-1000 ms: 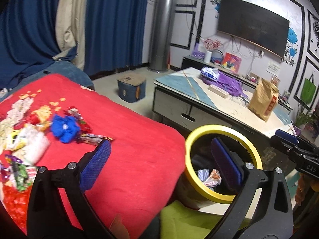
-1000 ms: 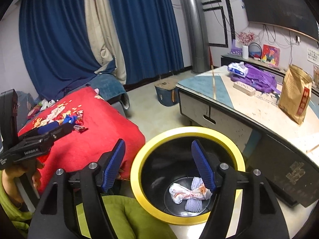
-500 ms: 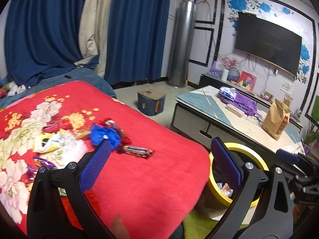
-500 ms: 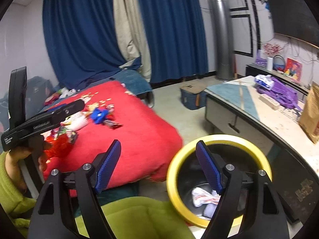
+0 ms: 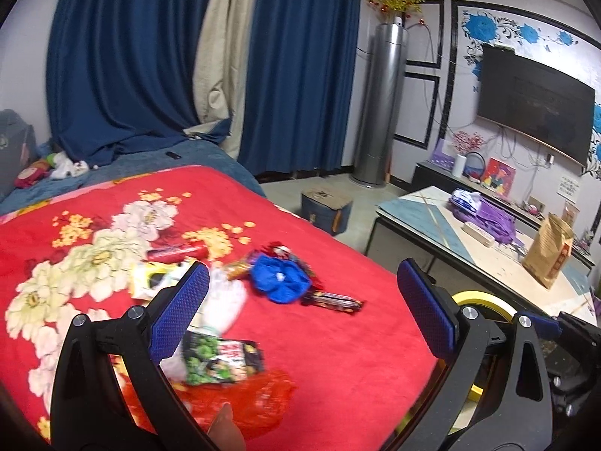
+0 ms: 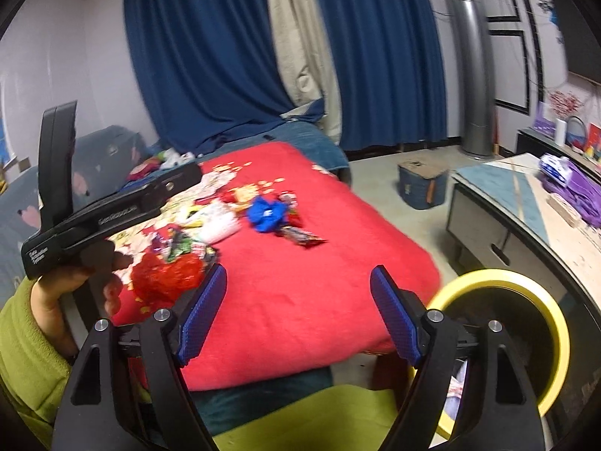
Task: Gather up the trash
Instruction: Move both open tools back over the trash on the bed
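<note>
Red blanket (image 5: pixel 338 338) carries the trash: blue wrapper (image 5: pixel 280 282) central, snack packet (image 5: pixel 221 360) nearer me. I hold both claws apart and empty. Left claw (image 5: pixel 300 308) is closer to the wrappers than right claw (image 6: pixel 298 312); yellow-rimmed bin (image 6: pixel 526 282) sits off the blanket's right edge.

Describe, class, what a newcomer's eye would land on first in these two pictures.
First, the bright red floral blanket filling the middle, with a crumpled blue wrapper among a scatter of snack packets near its centre. Next, the yellow-rimmed black bin on the floor at the blanket's right, and the dark blue curtains behind.
</note>
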The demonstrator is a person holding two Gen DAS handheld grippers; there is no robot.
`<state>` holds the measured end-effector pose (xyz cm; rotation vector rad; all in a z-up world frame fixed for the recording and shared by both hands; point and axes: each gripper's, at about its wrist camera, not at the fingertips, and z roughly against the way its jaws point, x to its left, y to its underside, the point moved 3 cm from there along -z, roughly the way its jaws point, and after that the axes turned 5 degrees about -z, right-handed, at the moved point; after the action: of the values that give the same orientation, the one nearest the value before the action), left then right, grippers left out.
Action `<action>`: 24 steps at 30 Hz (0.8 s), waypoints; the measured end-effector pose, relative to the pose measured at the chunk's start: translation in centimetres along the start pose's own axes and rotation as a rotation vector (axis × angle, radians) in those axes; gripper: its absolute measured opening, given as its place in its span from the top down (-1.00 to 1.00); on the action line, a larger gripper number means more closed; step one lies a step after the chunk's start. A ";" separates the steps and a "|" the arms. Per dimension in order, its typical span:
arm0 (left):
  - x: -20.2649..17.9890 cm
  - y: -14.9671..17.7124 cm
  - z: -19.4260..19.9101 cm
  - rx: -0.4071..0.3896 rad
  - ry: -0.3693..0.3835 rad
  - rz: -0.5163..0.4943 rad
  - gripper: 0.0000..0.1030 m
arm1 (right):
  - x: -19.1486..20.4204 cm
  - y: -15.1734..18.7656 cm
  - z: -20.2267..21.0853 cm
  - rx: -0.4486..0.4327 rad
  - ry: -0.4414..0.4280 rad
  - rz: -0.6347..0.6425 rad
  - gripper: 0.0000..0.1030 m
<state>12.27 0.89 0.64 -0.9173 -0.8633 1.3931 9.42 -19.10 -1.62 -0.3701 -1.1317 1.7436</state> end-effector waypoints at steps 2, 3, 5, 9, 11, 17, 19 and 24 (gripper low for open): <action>0.8 0.0 0.3 -0.005 -0.016 0.001 -0.79 | 0.9 0.1 -0.5 0.006 -0.020 0.013 -0.49; 1.2 0.0 0.4 -0.007 -0.025 0.003 -0.79 | 1.4 0.0 -0.8 0.011 -0.033 0.018 -0.49; 2.0 0.1 0.5 -0.010 -0.043 0.007 -0.79 | 2.4 -0.2 -1.5 0.016 -0.058 0.021 -0.50; 3.7 0.2 0.9 -0.012 -0.080 0.014 -0.79 | 4.2 -0.7 -2.7 0.022 -0.097 0.022 -0.50; 4.7 0.3 1.1 -0.010 -0.099 0.024 -0.79 | 5.1 -0.7 -3.5 0.033 -0.117 0.027 -0.50; 7.6 0.8 1.5 0.007 -0.147 0.064 -0.79 | 7.5 -0.4 -5.7 0.062 -0.160 0.049 -0.51; 8.7 1.1 1.5 0.016 -0.163 0.083 -0.79 | 8.3 -0.2 -6.3 0.075 -0.172 0.054 -0.51; 11.8 2.1 1.2 0.064 -0.202 0.133 -0.79 | 9.8 0.1 -8.3 0.114 -0.193 0.064 -0.50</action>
<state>10.42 12.61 -1.20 -0.8060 -0.9158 1.6411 10.41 -6.46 -3.65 -0.1725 -1.1596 1.9231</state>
